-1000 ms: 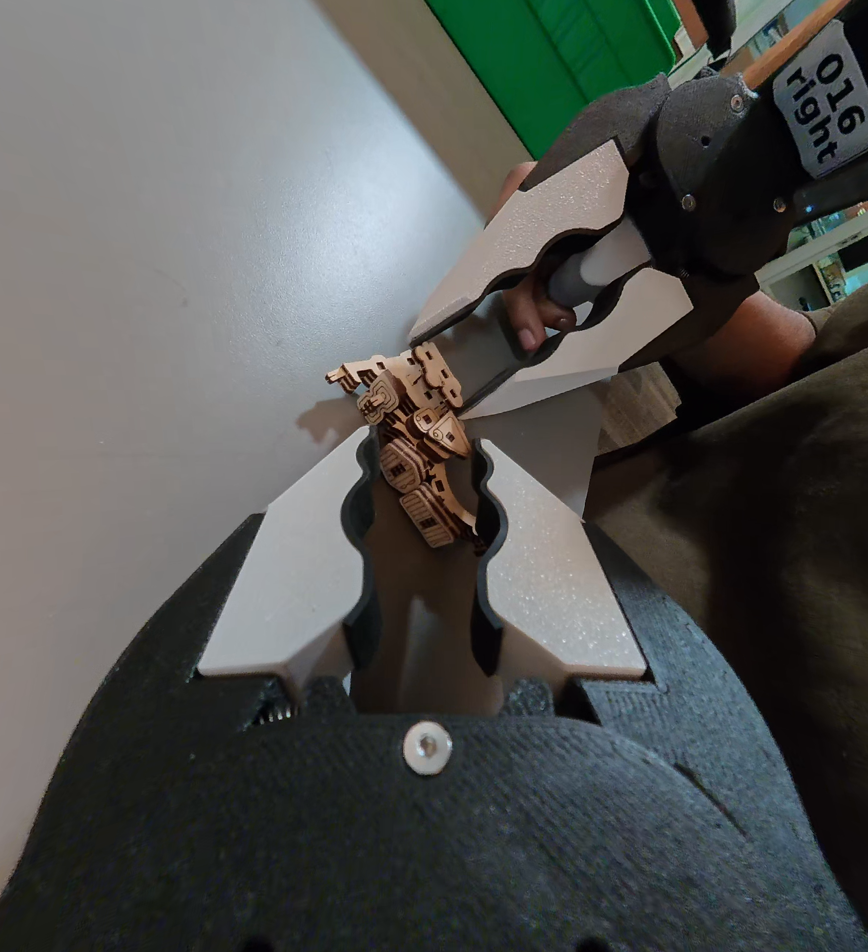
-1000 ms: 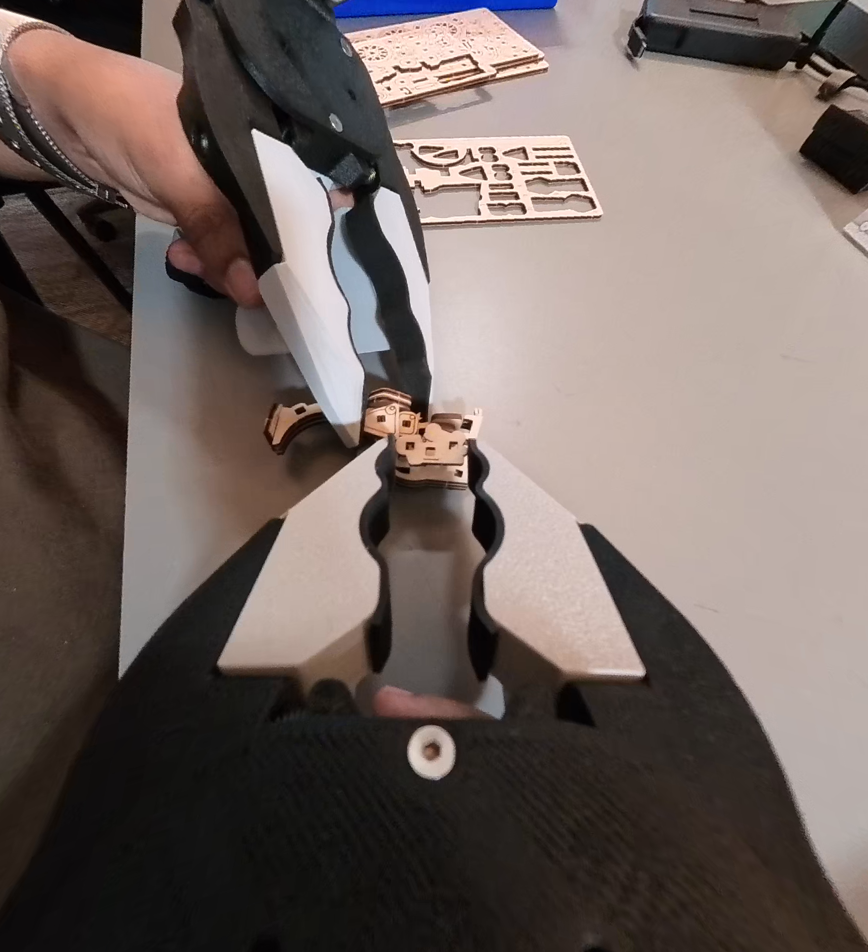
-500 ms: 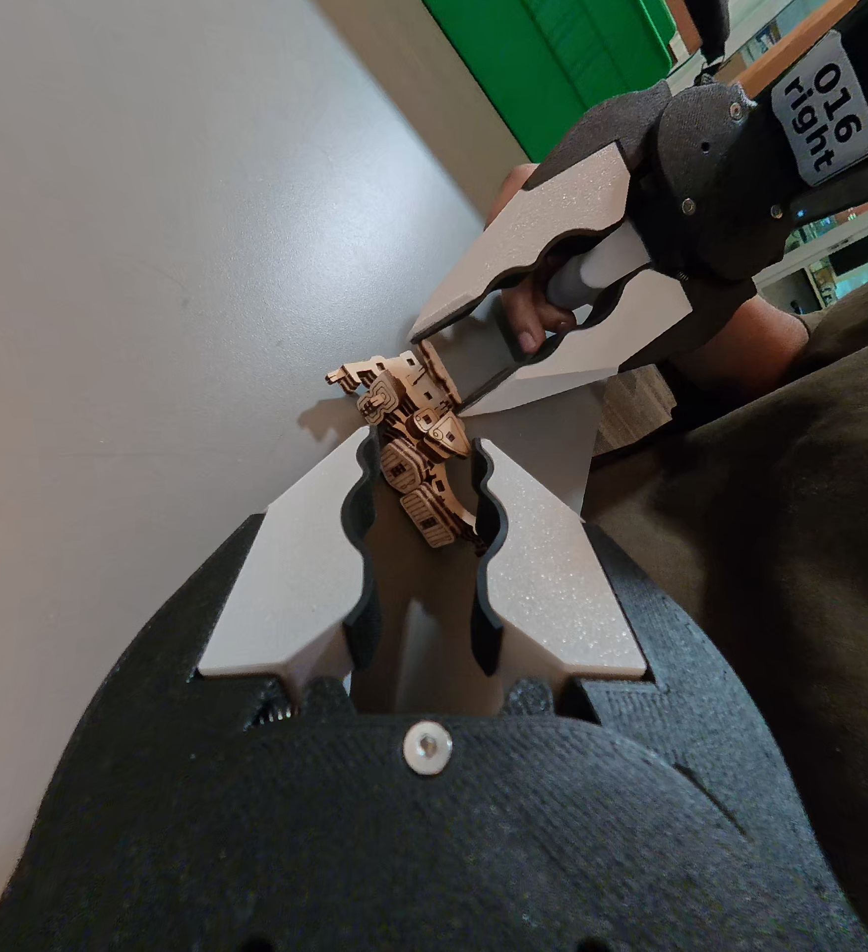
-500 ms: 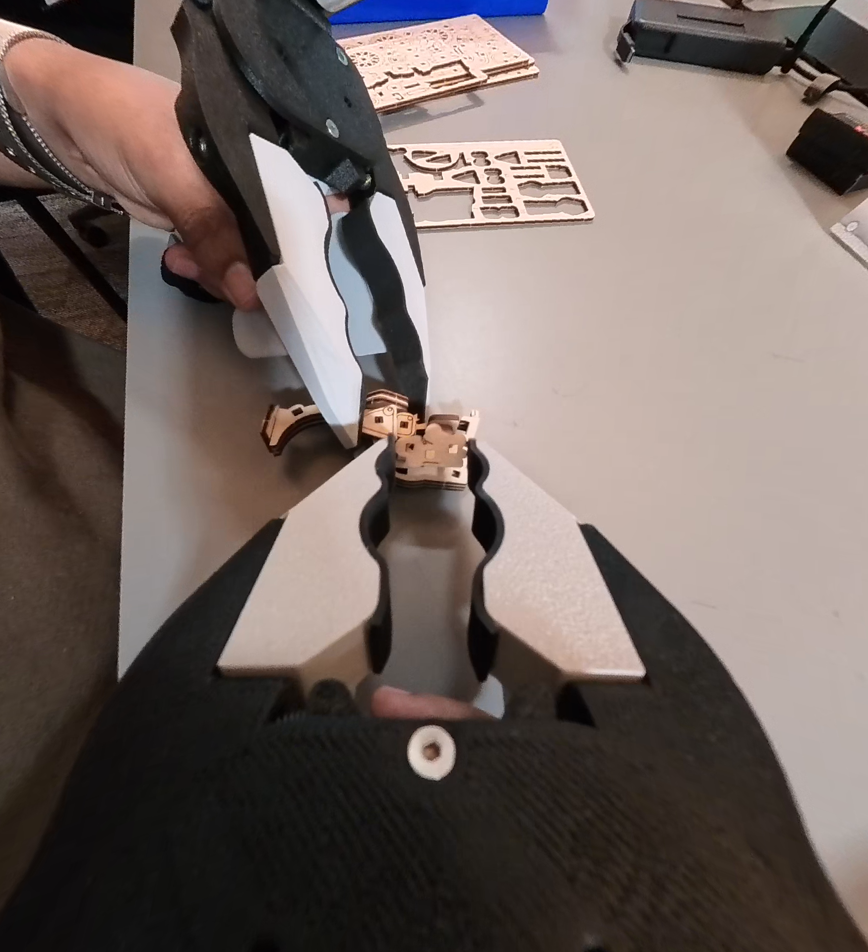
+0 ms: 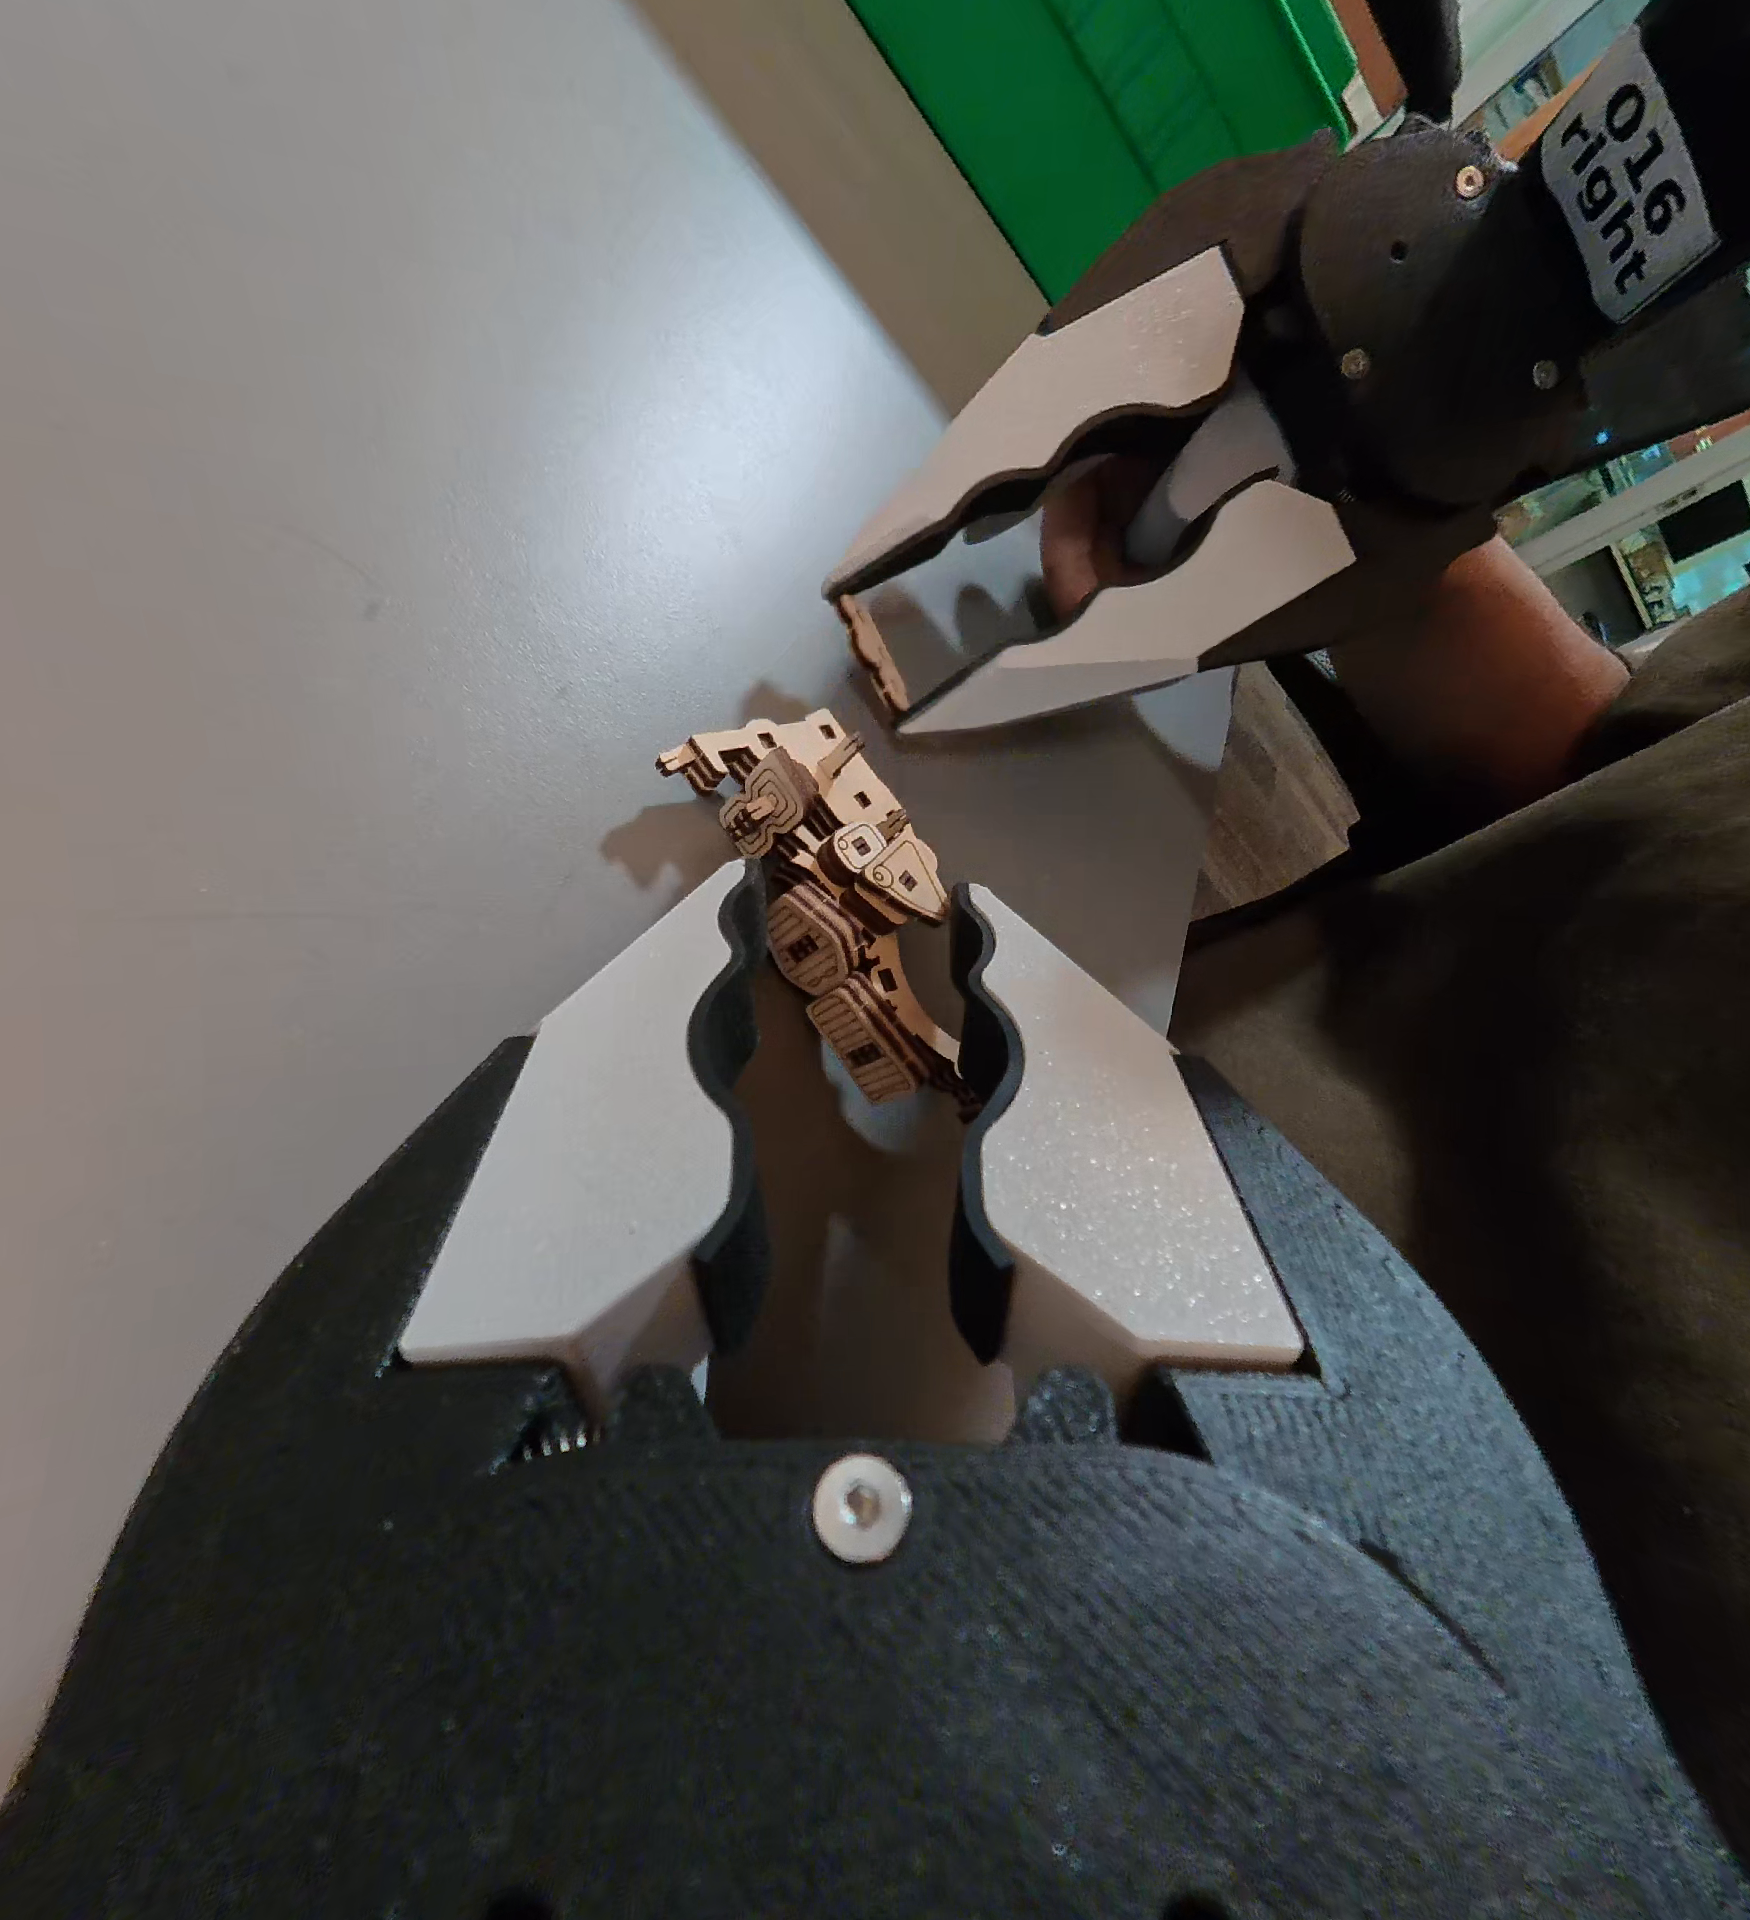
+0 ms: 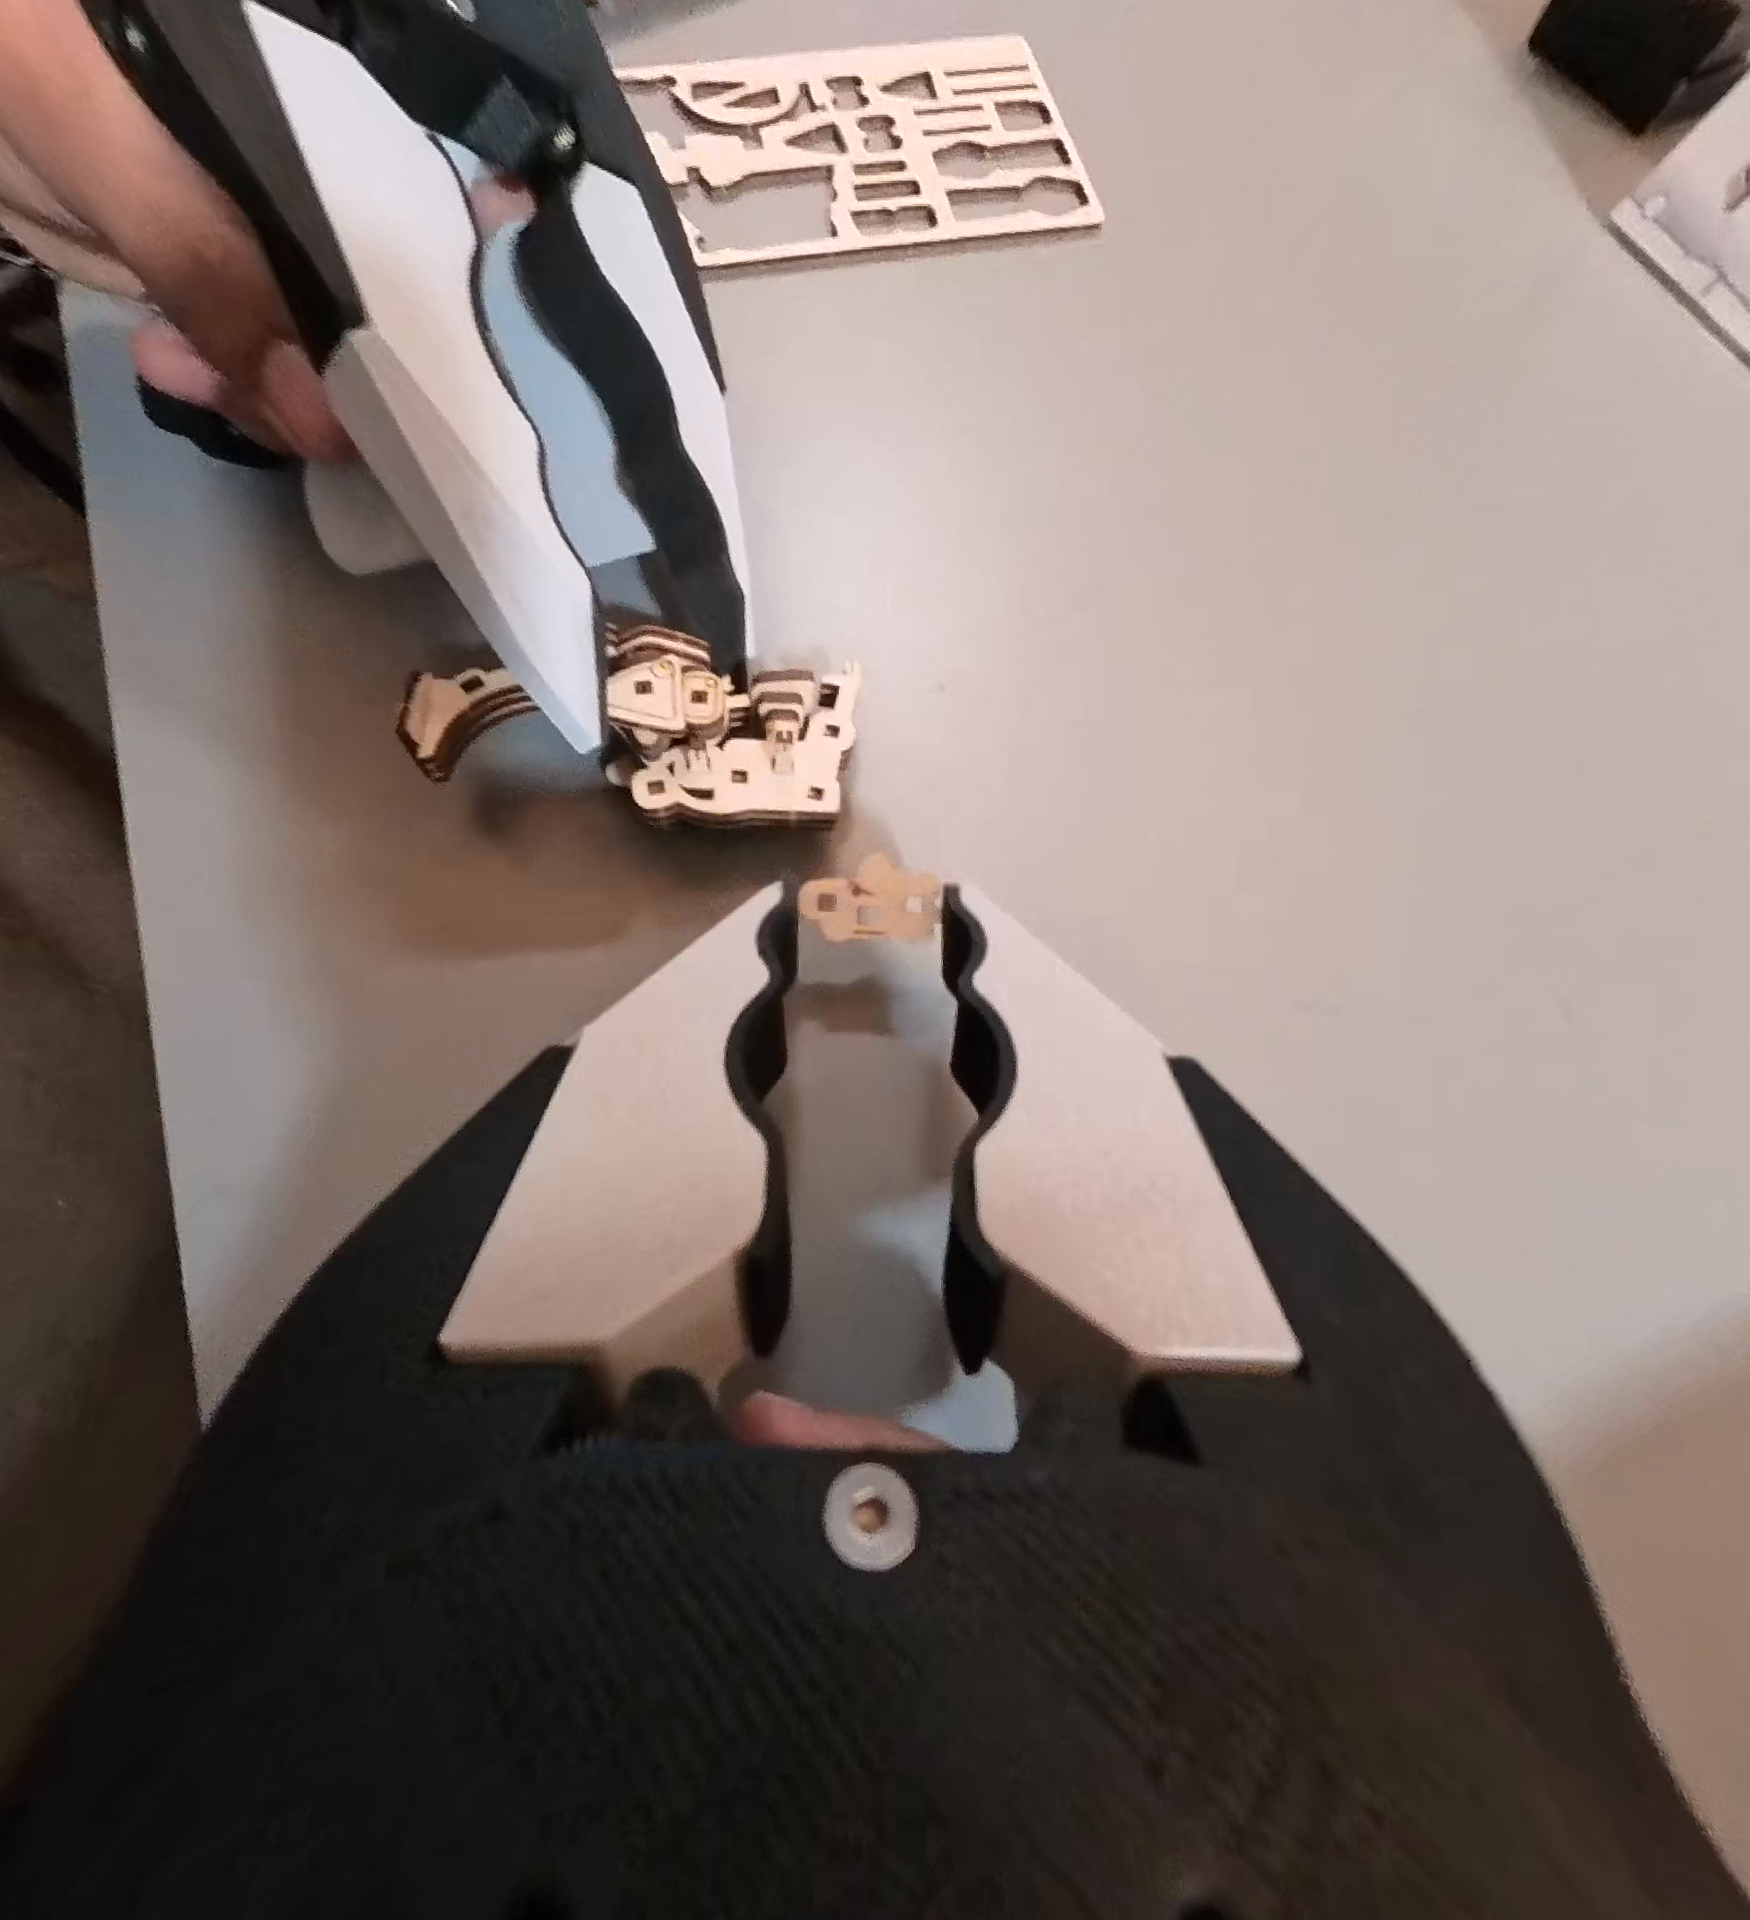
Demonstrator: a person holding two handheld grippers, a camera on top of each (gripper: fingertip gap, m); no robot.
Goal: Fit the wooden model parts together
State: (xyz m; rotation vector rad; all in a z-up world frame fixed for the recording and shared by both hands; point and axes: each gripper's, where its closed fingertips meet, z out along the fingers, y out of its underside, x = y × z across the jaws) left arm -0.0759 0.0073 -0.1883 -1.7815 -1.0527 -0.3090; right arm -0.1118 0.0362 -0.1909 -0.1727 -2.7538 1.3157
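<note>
Model [image 6: 736, 748] sits on the table [image 6: 1266, 644], clamped in the left gripper [image 5: 850, 914]. Right gripper [image 6: 869, 906] pinches a small flat part [image 6: 876, 902] just short of the model, not touching. Only the right view shows the cut-out sheet [image 6: 881, 156] beyond; left view shows the part [image 5: 873, 657] edge-on.

Soft, even light overhead, a pale sheen on the table [image 5: 351, 499]; right wrist view smeared with blur, edges bowed throughout.
</note>
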